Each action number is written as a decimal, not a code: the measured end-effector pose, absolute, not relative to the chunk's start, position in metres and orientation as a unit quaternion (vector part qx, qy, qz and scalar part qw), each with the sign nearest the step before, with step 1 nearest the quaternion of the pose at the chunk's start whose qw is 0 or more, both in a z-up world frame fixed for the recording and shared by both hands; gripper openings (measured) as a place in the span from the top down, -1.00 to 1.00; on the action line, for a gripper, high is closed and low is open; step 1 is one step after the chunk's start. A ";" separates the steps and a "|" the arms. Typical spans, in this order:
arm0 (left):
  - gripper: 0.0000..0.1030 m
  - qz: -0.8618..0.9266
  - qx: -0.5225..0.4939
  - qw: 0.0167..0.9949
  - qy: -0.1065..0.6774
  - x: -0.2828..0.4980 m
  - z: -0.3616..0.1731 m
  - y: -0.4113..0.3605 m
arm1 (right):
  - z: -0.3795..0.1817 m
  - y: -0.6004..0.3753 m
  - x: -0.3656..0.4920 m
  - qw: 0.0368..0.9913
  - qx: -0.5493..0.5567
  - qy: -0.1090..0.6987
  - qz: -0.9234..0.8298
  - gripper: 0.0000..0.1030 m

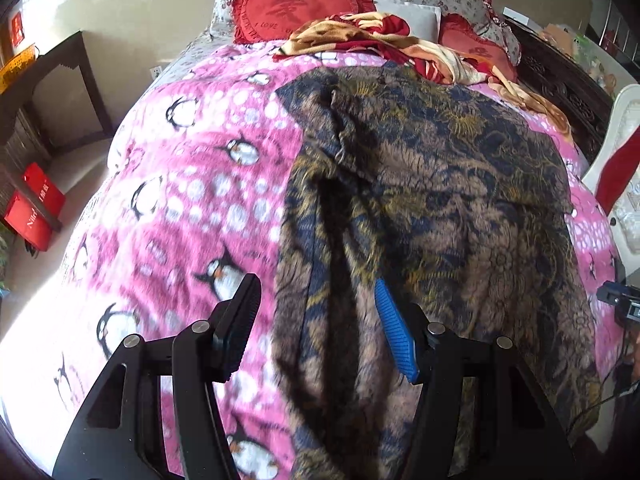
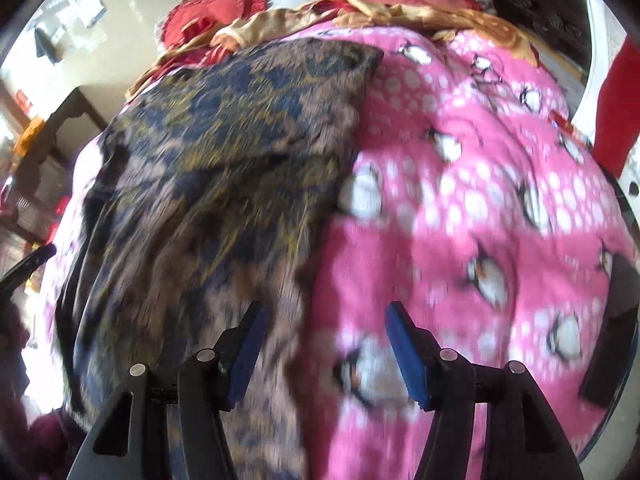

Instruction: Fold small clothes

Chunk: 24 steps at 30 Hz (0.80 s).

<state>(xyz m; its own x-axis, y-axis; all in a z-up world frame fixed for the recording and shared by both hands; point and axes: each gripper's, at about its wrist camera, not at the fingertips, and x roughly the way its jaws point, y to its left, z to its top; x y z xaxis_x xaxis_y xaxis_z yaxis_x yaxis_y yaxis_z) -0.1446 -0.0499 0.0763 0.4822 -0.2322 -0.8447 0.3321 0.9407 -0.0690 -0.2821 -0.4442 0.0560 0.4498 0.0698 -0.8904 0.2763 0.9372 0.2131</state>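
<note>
A brown, navy and yellow patterned garment [image 1: 460, 184] lies spread on a pink penguin blanket [image 1: 192, 184], with one flap folded over near its far left corner. My left gripper [image 1: 320, 320] hovers open over the garment's near left edge; its pads do not touch the cloth. In the blurred right wrist view, the garment [image 2: 224, 152] fills the left half and the pink blanket [image 2: 480, 200] the right. My right gripper [image 2: 326, 344] stands open above the garment's right edge, with nothing pressed between its fingers. A part of the right gripper [image 1: 620, 304] shows at the edge of the left wrist view.
Red heart cushions [image 1: 296, 4] and a crumpled red-and-gold blanket [image 1: 380, 36] lie at the head of the bed. A dark wooden table [image 1: 60, 80] and red bags [image 1: 36, 208] stand on the floor at left. A white chair [image 1: 616, 152] stands at right.
</note>
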 end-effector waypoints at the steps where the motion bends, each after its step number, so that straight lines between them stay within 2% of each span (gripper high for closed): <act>1: -0.15 -0.165 0.049 0.857 0.486 -0.149 0.075 -0.044 | 0.055 -0.443 -0.289 0.833 0.166 0.524 -0.055 -0.23; 12: -0.15 -0.203 0.051 0.820 0.532 -0.213 0.053 -0.024 | 0.055 -0.419 -0.378 0.826 0.170 0.537 -0.001 -0.34; 19: -0.15 -0.166 0.178 0.805 0.541 -0.230 0.024 -0.022 | 0.060 -0.410 -0.390 0.835 0.170 0.523 -0.001 -0.34; 22: -0.15 -0.138 0.158 0.810 0.548 -0.229 0.029 0.017 | 0.070 -0.411 -0.401 0.843 0.172 0.510 0.004 -0.35; 24: -0.15 -0.126 0.124 0.813 0.555 -0.228 0.036 0.042 | 0.072 -0.411 -0.406 0.844 0.182 0.504 0.011 -0.44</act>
